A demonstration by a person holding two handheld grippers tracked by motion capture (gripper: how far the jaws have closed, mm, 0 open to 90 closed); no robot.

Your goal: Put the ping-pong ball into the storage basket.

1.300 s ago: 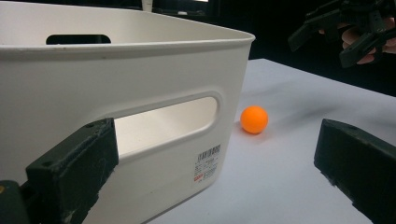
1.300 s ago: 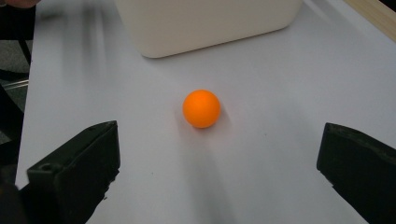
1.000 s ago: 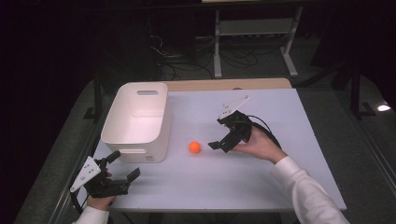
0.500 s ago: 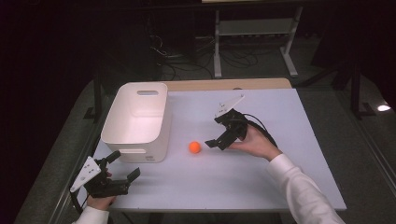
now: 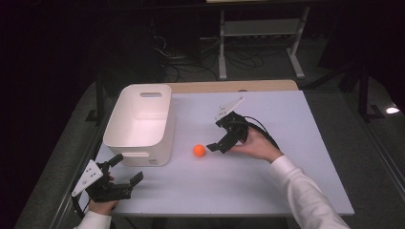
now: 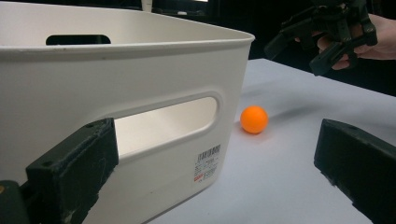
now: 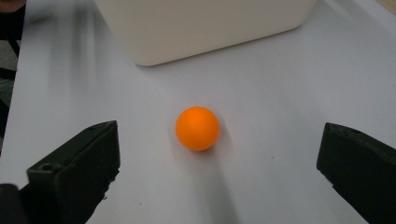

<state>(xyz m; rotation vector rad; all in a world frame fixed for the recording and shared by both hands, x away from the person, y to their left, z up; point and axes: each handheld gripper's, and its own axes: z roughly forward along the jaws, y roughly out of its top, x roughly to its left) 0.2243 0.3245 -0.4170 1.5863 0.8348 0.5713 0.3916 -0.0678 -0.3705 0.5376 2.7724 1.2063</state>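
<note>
From the high view, the small orange plastic ball (image 5: pixel 199 150) sits on the table just ahead of my right gripper (image 5: pixel 216 143), apart from it. In the right gripper view the ball (image 7: pixel 197 128) lies centred between wide-open, empty jaws — light, smooth, likely to roll, so I'd pinch across its middle.

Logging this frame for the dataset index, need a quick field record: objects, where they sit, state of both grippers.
surface: white table
ball: orange ball on the table, right of the bin, touching nothing
bin: white plastic bin with handle cut-outs, upright; no contents seen
right gripper: right gripper open, aimed at the ball, which lies ahead between the fingers, not gripped
left gripper: left gripper open, holding nothing, near the table's front-left corner, facing the bin's near wall
contact: neither gripper touches ball or bin
</note>
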